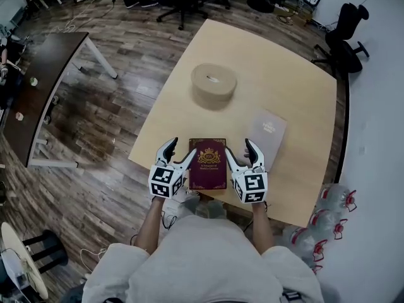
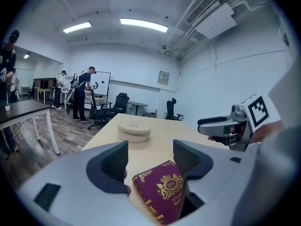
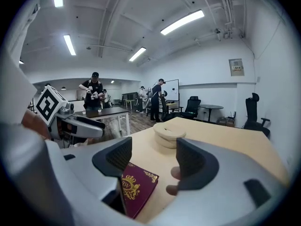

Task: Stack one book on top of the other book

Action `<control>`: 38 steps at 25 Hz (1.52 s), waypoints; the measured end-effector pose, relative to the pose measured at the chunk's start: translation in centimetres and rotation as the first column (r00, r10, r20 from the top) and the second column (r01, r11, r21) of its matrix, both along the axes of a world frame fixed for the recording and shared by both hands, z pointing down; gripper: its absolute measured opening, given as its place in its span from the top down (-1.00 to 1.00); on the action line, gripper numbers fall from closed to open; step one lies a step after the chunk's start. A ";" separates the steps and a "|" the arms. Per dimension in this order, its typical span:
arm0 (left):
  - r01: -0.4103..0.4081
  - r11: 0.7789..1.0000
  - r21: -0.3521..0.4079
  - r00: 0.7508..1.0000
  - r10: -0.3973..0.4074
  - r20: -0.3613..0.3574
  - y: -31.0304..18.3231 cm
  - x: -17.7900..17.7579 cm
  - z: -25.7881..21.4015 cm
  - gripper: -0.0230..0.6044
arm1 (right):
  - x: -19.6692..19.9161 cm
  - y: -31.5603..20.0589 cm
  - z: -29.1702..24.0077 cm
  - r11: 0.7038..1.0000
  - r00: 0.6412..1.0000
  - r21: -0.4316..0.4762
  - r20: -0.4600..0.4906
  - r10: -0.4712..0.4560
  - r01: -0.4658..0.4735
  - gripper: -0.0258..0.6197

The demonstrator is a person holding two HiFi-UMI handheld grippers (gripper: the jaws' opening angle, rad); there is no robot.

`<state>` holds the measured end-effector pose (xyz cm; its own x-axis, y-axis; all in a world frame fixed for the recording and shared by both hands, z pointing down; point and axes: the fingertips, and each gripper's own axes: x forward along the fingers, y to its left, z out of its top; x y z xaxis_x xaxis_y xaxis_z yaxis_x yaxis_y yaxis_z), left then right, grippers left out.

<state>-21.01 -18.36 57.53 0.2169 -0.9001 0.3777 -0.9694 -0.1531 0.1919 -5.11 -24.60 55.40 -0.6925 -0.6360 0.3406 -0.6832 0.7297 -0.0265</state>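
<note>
Left gripper [image 1: 180, 151] and right gripper [image 1: 240, 149] flank maroon book [image 1: 208, 163], jaws wide apart, gripping nothing; presumably for a two-sided lift onto grey book [image 1: 267, 131] at right

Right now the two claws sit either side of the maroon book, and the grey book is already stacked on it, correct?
Not stacked: the head view shows the grey book lying on the table, apart from the maroon book, to its right. The left claw and right claw do flank the maroon book.
</note>
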 end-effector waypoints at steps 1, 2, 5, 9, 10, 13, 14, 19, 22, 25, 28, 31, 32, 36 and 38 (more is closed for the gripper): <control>0.002 1.000 -0.006 1.000 -0.002 -0.002 0.2 0.0 0.3 -0.03 | -0.1 0.2 0.3 1.000 1.000 -0.009 -0.002 -0.005 0.005 0.05; 0.004 1.000 -0.013 1.000 -0.004 -0.003 0.3 0.1 0.6 -0.03 | -0.2 0.4 0.7 1.000 1.000 -0.017 -0.004 -0.009 0.009 0.05; 0.008 0.999 -0.031 1.000 -0.008 -0.009 0.7 0.4 1.3 -0.03 | -0.1 1.0 1.8 0.999 1.000 -0.043 -0.010 -0.018 0.018 0.05; 0.015 0.998 -0.053 1.000 -0.015 -0.016 1.2 0.7 2.2 -0.03 | 0.0 1.6 3.1 0.997 0.999 -0.076 -0.022 -0.026 0.024 0.05; 0.016 0.998 -0.060 1.000 -0.018 -0.019 1.4 0.7 2.5 -0.03 | 0.1 1.7 3.5 0.996 0.999 -0.085 -0.024 -0.027 0.025 0.05; 0.021 0.996 -0.083 0.999 -0.023 -0.026 2.1 0.8 3.5 -0.03 | 0.2 2.3 4.6 0.993 0.999 -0.114 -0.032 -0.030 0.026 0.05; 0.022 0.996 -0.091 0.999 -0.025 -0.029 2.3 0.9 3.8 -0.03 | 0.2 2.5 5.0 0.992 0.999 -0.122 -0.035 -0.032 0.027 0.05; 0.026 0.991 -0.134 0.999 -0.032 -0.044 3.6 1.5 5.6 -0.03 | 0.5 3.8 6.8 0.985 0.997 -0.166 -0.055 -0.045 0.035 0.05; 0.024 0.989 -0.148 0.998 -0.031 -0.048 4.2 1.9 6.4 -0.03 | 0.7 4.5 7.8 0.982 0.997 -0.186 -0.061 -0.053 0.041 0.05; 0.023 0.987 -0.159 0.998 -0.031 -0.051 4.4 2.0 7.0 -0.03 | 0.8 5.0 8.7 0.977 0.996 -0.208 -0.066 -0.060 0.045 0.03; 0.023 0.986 -0.168 0.998 -0.033 -0.060 4.6 2.1 7.5 -0.04 | 0.9 5.4 9.6 0.971 0.996 -0.234 -0.069 -0.064 0.046 0.02; 0.024 0.983 -0.181 0.996 -0.038 -0.077 4.7 2.2 8.1 -0.05 | 0.9 5.7 10.5 0.963 0.995 -0.265 -0.069 -0.066 0.045 0.00; 0.023 0.982 -0.187 0.996 -0.039 -0.083 4.7 2.3 8.4 -0.06 | 0.8 5.8 10.8 0.960 0.996 -0.276 -0.067 -0.066 0.045 -0.01; 0.012 0.977 -0.213 0.995 -0.032 -0.093 4.5 2.6 10.1 -0.09 | 0.6 6.1 12.1 0.946 0.996 -0.320 -0.054 -0.076 0.055 -0.03; 0.009 0.976 -0.219 0.994 -0.032 -0.104 4.3 2.8 10.6 -0.10 | 0.5 6.2 12.8 0.939 0.995 -0.337 -0.055 -0.088 0.064 -0.04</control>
